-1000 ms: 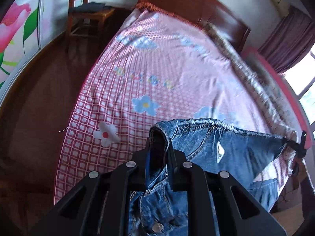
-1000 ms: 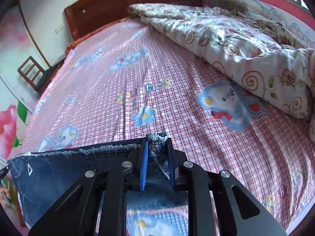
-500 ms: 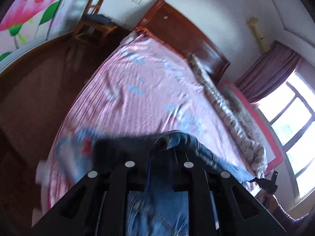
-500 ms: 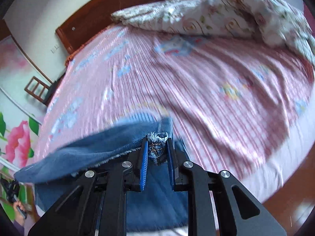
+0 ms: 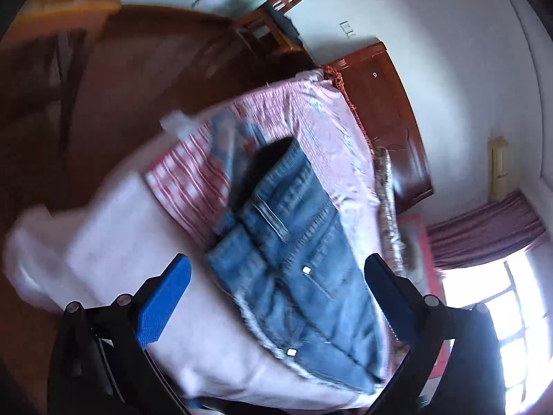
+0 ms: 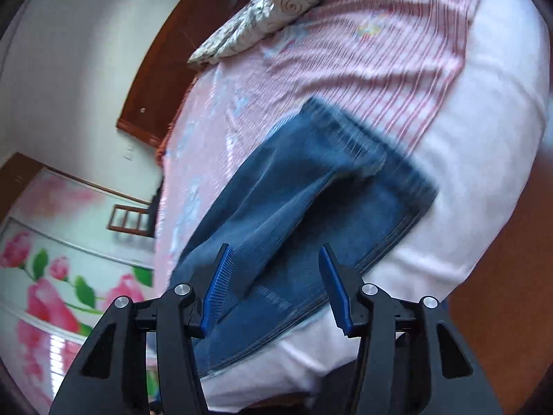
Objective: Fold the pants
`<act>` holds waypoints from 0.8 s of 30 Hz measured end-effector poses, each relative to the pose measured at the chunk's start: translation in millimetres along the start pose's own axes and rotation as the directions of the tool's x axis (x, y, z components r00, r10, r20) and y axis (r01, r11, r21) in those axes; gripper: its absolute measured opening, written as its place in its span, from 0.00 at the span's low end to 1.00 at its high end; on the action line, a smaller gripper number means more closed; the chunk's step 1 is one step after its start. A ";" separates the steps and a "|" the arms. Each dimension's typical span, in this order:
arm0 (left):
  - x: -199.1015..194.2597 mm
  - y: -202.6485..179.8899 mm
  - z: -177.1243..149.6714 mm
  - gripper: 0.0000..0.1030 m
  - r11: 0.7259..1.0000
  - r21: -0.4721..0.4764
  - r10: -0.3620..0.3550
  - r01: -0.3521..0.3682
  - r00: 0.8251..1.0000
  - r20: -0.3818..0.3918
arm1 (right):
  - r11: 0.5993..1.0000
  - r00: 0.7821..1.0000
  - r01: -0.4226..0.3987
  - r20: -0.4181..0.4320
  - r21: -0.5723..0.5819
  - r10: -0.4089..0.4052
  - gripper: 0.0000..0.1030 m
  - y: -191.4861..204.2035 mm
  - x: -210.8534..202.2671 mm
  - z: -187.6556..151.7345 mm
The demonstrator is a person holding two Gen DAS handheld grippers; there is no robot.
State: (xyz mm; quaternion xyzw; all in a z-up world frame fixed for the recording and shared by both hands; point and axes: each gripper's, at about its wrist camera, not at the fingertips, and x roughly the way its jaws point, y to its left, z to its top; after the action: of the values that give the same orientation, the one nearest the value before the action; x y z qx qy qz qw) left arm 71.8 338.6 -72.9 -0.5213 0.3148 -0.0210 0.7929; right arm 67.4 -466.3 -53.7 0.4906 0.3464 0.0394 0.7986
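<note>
Jeans (image 5: 293, 252) lie folded on the bed (image 5: 331, 131), at the near edge, partly on the pink checked sheet (image 5: 193, 186) and partly on the plain pale cover (image 6: 477, 159) draped over the mattress edge. Left wrist view: waistband end with belt loop and rivets, frayed hem toward 6 o'clock. Right wrist view: darker denim, legs stacked, running from 7 to 1 o'clock; blurred. Left tongs (image 5: 276, 294) released, jaws opening and spread wide, blue pad at 9 o'clock and black finger at 3 o'clock, denim seen between them but no pad pressing it. Right tongs (image 6: 274, 287) also released, jaws opening, about half apart, denim between, not pinched. Floral quilt (image 6: 276, 3) at 12 o'clock in right view. Wooden headboard (image 5: 390, 110) at 1 o'clock in left view, chair (image 5: 273, 24) at 12, curtain (image 5: 484, 235) and window (image 5: 501, 311) at 3 to 4 o'clock. Wall with pink flowers (image 6: 52, 276) at 8 o'clock in right view.
</note>
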 end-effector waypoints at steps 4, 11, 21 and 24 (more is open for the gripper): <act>30.2 1.4 -8.9 0.97 0.981 -0.160 -0.109 0.110 0.994 0.019 | 0.998 0.995 -0.062 -0.077 0.015 0.063 0.49 15.7 21.0 -36.9; 75.5 -35.5 -14.9 0.97 0.990 -0.123 -0.070 0.065 0.997 -0.034 | 0.997 0.988 -0.075 -0.132 0.017 0.077 0.49 27.0 33.0 -68.2; 95.2 -12.6 7.7 0.96 0.963 -0.270 -0.003 0.013 0.999 0.041 | 0.998 0.989 -0.068 -0.131 0.009 0.068 0.49 26.8 27.6 -68.4; 100.7 -13.1 7.9 0.96 0.963 -0.270 0.003 0.015 0.998 0.067 | 0.997 0.989 -0.071 -0.130 0.011 0.072 0.49 26.5 28.8 -70.0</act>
State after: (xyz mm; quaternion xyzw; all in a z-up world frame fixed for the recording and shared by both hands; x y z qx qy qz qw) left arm 160.4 302.6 -107.9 -0.6259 0.2863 0.0371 0.7245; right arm 55.1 -388.1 -66.6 0.5018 0.3800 0.0987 0.7708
